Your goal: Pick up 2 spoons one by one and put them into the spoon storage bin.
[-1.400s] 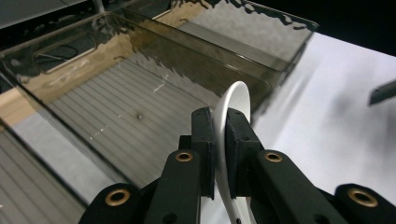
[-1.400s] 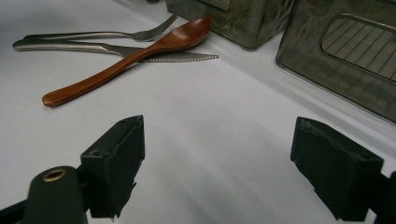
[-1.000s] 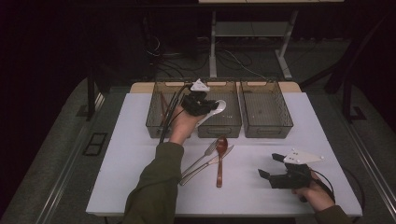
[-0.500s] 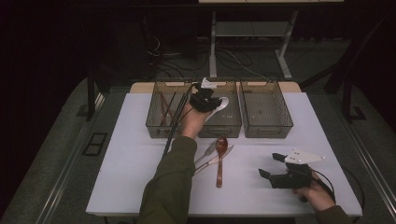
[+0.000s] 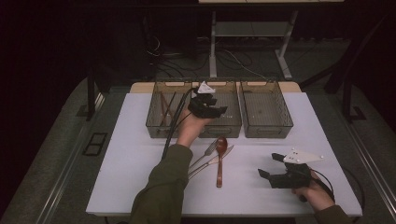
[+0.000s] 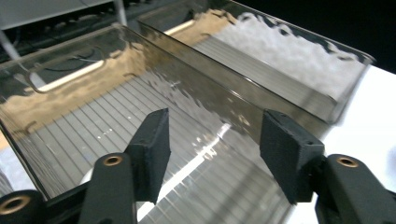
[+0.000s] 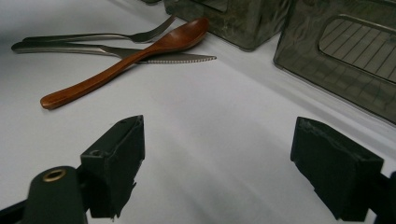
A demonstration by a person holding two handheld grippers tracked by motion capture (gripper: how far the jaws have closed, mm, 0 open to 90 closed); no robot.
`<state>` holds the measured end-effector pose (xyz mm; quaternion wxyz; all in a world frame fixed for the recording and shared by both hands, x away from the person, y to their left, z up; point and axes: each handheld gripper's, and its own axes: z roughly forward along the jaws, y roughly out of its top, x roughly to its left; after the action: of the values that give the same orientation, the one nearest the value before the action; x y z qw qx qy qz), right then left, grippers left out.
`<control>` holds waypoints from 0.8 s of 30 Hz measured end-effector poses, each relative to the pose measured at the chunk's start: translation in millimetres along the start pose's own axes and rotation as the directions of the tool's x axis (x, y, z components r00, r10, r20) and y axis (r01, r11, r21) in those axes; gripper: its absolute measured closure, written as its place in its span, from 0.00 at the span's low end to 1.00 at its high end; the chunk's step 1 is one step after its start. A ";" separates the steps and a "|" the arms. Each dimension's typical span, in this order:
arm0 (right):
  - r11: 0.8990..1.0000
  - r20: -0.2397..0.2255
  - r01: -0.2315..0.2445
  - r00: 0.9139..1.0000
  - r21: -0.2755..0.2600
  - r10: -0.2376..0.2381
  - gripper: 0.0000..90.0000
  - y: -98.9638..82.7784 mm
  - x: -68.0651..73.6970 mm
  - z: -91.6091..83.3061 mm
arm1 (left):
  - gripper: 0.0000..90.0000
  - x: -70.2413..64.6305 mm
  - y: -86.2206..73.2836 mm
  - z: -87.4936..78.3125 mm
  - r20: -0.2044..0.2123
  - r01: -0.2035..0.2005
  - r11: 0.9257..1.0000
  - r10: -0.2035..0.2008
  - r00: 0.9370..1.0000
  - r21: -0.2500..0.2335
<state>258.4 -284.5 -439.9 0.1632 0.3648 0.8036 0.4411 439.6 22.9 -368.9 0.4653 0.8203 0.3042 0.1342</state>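
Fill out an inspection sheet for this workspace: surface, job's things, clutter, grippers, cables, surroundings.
Surface: white rectangular table, clean.
Job's things: three smoky clear plastic bins in a row at the far edge: left bin holds brown sticks; middle bin; right bin. A brown wooden spoon, silver metal fork and serrated silver knife lie together before the middle bin.
Clutter: nothing seen.
Grippers: left gripper over the middle bin, jaws have just been opening, nothing gripped; right gripper open, empty, low over the table.
Cables: black cable trails from the left gripper; floor cables beyond.
Surroundings: dark room, pale desk frame behind.
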 end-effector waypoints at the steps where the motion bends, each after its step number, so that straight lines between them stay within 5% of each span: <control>1: 1.000 -0.006 -0.003 1.000 0.003 0.003 0.20 0.3 -0.2 -0.2 | 0.45 -2.4 -1.9 -3.1 0.003 0.005 1.000 -0.005 1.000 -0.010; 15: 0.998 -0.020 -0.055 0.998 0.009 0.055 0.20 5.0 -0.8 2.3 | 0.37 -21.7 -53.1 -72.1 0.038 -0.013 0.999 0.015 0.999 -0.035; 20: 1.000 -0.047 -0.002 0.999 0.007 0.002 0.15 10.2 3.4 3.3 | 0.34 -23.4 -76.6 -89.6 0.044 0.000 1.000 0.001 0.999 -0.030; 22: 1.000 -0.065 -0.003 0.998 0.026 0.005 0.18 13.9 5.4 5.1 | 0.32 -24.6 -85.5 -95.4 0.038 -0.009 1.000 0.010 0.999 -0.014; 24: 0.998 -0.092 -0.026 0.995 0.061 0.032 0.33 17.4 6.5 8.8 | 0.32 -26.2 -95.9 -101.5 0.034 -0.019 1.000 0.019 0.999 -0.006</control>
<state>266.9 -268.5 -430.0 0.1082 0.3601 0.8177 0.4359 332.2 112.4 -394.4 0.4713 0.8241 0.2880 0.1255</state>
